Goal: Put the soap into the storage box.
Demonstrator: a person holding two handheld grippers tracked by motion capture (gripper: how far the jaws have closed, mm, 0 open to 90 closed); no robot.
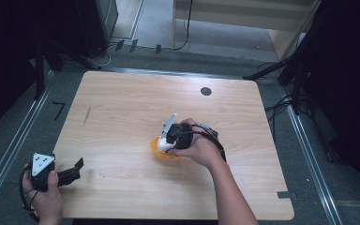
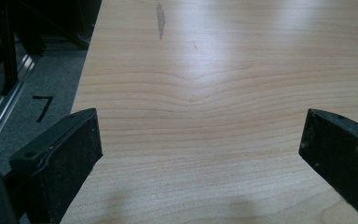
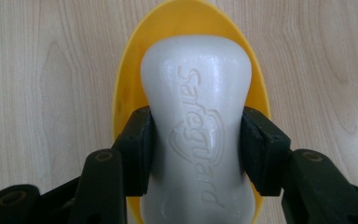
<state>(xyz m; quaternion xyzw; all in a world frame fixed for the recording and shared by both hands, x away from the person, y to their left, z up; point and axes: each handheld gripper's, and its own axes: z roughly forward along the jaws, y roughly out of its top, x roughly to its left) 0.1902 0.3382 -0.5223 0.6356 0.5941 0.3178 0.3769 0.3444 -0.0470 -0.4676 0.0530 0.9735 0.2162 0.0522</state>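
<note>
Right gripper (image 3: 196,144) is clenching a white soap bar (image 3: 196,126) over its yellow dish (image 3: 121,98) at table (image 1: 122,93) centre; left gripper (image 2: 200,140) is idling released at eight o'clock by the edge

Bare table (image 1: 122,98) lies open all round; just the yellow dish (image 1: 158,151) under the right claw (image 3: 196,149) obstructs.

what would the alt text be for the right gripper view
A white moulded bar of soap, embossed with the word Safeguard, is clamped at its narrow waist by the right gripper, one black jaw on each side. The soap sits over a yellow oval plastic dish, which rests on a pale wood-grain table.
</note>
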